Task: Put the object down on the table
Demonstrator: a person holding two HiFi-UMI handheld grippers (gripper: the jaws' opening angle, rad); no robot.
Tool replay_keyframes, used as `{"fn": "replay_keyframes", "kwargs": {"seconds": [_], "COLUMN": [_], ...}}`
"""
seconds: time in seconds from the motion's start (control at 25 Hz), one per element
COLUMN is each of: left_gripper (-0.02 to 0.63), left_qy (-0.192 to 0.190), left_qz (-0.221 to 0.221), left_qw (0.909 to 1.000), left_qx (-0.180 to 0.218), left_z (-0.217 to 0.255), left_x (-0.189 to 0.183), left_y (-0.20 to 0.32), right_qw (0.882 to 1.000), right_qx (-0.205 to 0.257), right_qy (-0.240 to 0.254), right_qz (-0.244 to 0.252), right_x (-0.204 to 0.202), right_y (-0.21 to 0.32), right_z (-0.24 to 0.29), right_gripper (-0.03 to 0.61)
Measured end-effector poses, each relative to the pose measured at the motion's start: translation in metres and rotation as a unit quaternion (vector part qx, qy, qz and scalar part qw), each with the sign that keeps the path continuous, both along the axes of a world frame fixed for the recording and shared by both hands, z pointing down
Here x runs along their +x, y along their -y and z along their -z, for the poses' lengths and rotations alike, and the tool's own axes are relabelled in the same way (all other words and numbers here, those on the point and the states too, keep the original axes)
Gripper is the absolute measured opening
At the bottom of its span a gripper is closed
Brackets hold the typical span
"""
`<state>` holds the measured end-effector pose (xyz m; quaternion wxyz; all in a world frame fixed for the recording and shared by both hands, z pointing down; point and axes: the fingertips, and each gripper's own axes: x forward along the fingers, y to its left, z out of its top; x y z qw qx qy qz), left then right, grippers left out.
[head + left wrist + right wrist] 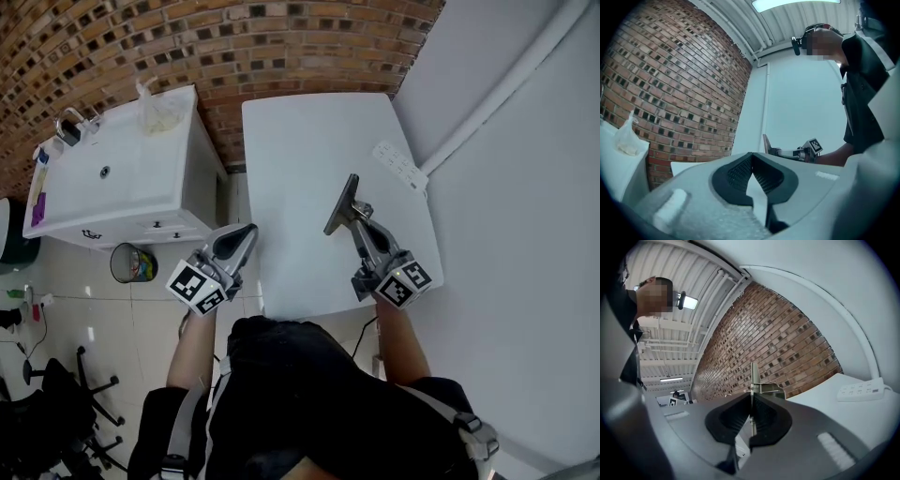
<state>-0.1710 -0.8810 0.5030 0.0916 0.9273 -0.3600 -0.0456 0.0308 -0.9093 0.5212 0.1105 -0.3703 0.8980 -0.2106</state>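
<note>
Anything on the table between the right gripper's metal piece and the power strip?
Nothing: head view shows bare white table between the metal piece and the power strip.

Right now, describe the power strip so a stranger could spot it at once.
Find the white table against the brick wall. At its far right edge lies the power strip: long, white, with socket rows, unlike the grey metal piece held above the table.

A brick wall (pixel 141 37) runs across the back. Against it stands a white cabinet (pixel 141 183) with drawers, a plastic bag (pixel 157 111) on its top (contents unclear). A bin (pixel 133 262) sits on the tiled floor (pixel 94 319) just beside it. A power strip (pixel 401 166) lies below a slanting pipe (pixel 506 89).
</note>
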Motion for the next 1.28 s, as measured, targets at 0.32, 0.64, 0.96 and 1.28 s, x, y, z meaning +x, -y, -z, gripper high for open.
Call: {"fn": "replay_keyframes", "kwargs": {"seconds": [0.32, 0.64, 0.96, 1.28], "left_gripper": [0.000, 0.002, 0.002, 0.002], "left_qy": [0.009, 0.015, 0.001, 0.000], "left_qz": [-0.017, -0.055, -0.046, -0.040], "left_qw": [0.9990, 0.9964, 0.9940, 0.9903], "left_qx": [-0.040, -0.063, -0.099, -0.133], "left_z": [-0.030, -0.059, -0.092, -0.129], "left_x": [0.021, 0.034, 0.027, 0.012], "left_y": [0.002, 0.010, 0.009, 0.015], "right_qw": [0.997, 0.984, 0.961, 0.933], "right_qx": [-0.063, -0.175, -0.272, -0.352], "right_qy": [0.030, 0.030, 0.048, 0.073], "right_qz": [-0.023, -0.036, -0.032, -0.024], "right_x": [0.022, 0.006, -0.016, -0.043], "right_y": [0.005, 0.022, 0.046, 0.057], "right_z": [-0.039, -0.098, -0.155, -0.199], "right_gripper": [0.006, 0.006, 0.006, 0.006]}}
